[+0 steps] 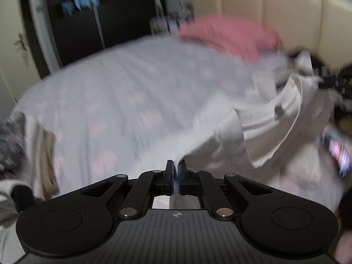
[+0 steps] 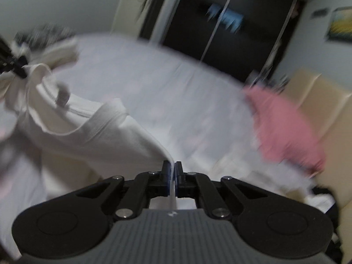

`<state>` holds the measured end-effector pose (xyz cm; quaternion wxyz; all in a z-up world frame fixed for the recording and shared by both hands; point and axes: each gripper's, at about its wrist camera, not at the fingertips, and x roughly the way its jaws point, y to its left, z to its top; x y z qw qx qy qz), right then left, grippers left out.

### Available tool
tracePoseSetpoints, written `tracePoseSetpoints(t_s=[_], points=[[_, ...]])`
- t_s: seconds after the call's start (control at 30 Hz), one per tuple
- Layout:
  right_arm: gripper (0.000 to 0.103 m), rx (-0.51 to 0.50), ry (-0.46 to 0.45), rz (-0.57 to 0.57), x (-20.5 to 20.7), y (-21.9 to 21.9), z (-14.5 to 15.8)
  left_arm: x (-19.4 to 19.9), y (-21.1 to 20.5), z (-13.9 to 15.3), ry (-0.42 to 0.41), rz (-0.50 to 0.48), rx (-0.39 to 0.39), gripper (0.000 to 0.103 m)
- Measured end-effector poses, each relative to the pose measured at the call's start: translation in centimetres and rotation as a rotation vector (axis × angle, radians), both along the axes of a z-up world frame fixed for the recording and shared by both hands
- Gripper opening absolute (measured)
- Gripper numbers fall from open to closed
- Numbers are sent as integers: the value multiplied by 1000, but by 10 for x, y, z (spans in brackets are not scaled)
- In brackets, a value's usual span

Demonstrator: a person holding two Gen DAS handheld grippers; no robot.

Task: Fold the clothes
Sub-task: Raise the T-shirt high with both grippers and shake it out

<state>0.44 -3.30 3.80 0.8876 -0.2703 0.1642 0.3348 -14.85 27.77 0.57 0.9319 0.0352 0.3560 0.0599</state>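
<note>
The left gripper (image 1: 176,165) has its jaws pressed together on an edge of the white shirt (image 1: 270,132), and the right gripper (image 2: 172,166) pinches another edge of the same shirt, with cloth running down between its jaws. The shirt hangs between the two grippers, to the right of the left one and to the left of the right one, above the bed (image 1: 123,101). This looks like the start of a fold: the shirt is picked up by two edges so it can be spread out. Next, the two grippers likely need to pull apart to stretch the shirt flat, then lay it down on the bed ahead of them. The pictures are blurry. The left view shows the neck hole of the shirt clearly. The right view shows the cloth going right through the jaws. Both views show a pink pillow (image 2: 286,129) far ahead.
</note>
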Motion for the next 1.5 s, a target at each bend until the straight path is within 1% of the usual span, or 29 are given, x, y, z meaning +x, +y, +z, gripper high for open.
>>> tracePoseSetpoints(t_s=[0.03, 0.1, 0.23, 0.33, 0.43, 0.5, 0.57, 0.67, 0.73, 0.8, 0.9, 0.97, 1.07, 1.2, 1.3, 1.4, 1.5], points=[[4, 23, -55, -10, -3, 3, 17, -2, 2, 18, -49, 14, -1, 1], [4, 71, -163, -30, -10, 9, 51, -9, 4, 57, -150, 37, 24, 1], [4, 194, -316, -41, -25, 22, 124, -29, 6, 148, -357, 84, 93, 1], [4, 265, -423, -35, -40, 28, 177, -43, 5, 214, -472, 115, 160, 2], [4, 387, -539, -49, -60, 22, 226, -65, -9, 264, -627, 118, 210, 2], [4, 449, -605, -73, -71, 15, 252, -81, -20, 297, -731, 120, 243, 1], [4, 477, -639, -120, -72, 9, 271, -91, -35, 317, -776, 74, 242, 1], [4, 511, -650, -215, -63, -6, 289, -99, -58, 330, -773, -15, 229, 1], [4, 524, -684, -256, -65, -13, 295, -106, -74, 329, -788, -66, 263, 1], [4, 526, -722, -262, -76, -17, 298, -115, -89, 327, -814, -104, 302, 2], [4, 548, -757, -224, -98, -26, 302, -128, -93, 330, -873, -89, 300, 2], [4, 561, -785, -192, -116, -36, 306, -140, -92, 335, -916, -63, 310, 2], [4, 574, -826, -152, -143, -49, 310, -163, -89, 341, -966, -45, 270, 1], [4, 590, -858, -120, -178, -70, 309, -192, -97, 335, -1019, -48, 272, 1], [4, 609, -884, -106, -198, -82, 304, -212, -104, 331, -1038, -55, 269, 1], [4, 632, -910, -95, -218, -89, 299, -225, -109, 330, -1039, -56, 269, 1], [4, 644, -919, -86, -224, -90, 300, -230, -110, 334, -1036, -50, 254, 1]])
